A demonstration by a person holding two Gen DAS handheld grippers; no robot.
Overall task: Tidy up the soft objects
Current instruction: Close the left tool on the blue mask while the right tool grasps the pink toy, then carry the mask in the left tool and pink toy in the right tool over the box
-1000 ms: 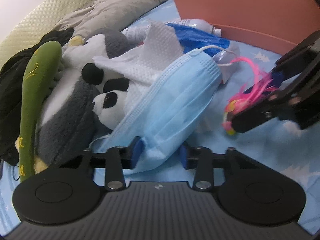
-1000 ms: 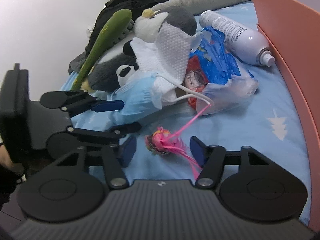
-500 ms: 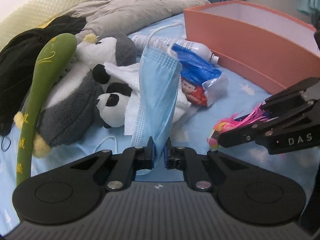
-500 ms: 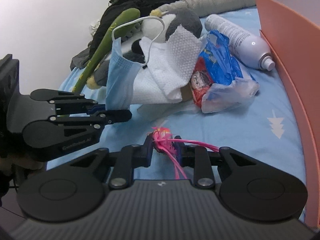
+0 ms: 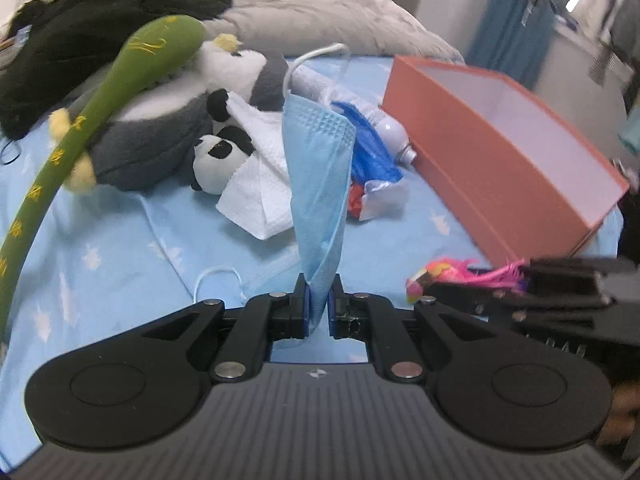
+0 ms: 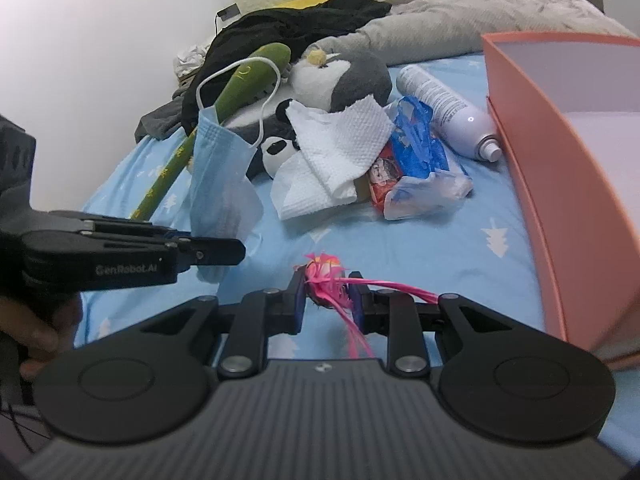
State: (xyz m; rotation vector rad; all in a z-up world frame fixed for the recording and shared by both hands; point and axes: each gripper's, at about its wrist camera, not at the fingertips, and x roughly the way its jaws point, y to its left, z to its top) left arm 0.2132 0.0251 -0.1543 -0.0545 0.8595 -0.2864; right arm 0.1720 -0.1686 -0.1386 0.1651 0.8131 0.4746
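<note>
The left tool [image 5: 318,304] pinches the lower edge of a blue face mask [image 5: 318,184], its jaws having just closed on the cloth; the mask hangs clear of the bed [image 5: 120,248], rising past the tool with its white ear loop at the top. The right tool [image 6: 326,300] grips a small pink feathered toy [image 6: 325,276], its jaws also having just closed, with thin pink strands trailing out to the right and down between the fingers.

The landmark is the orange box [image 6: 560,168], open at the top, lying on the blue sheet. Just beside its near long wall lies a white spray can [image 6: 448,114] on its side. Further from the box, against the can, sits a crumpled blue and clear snack bag [image 6: 416,172], then a white paper towel [image 6: 332,152] draped over a small panda plush [image 6: 276,154]. Behind those, farther still from the box, rests a grey and white penguin plush [image 6: 344,76] with a green long-handled massage stick [image 6: 224,108] leaning across it. Black clothing [image 6: 288,28] and a grey quilt [image 6: 460,12] are heaped beyond.
</note>
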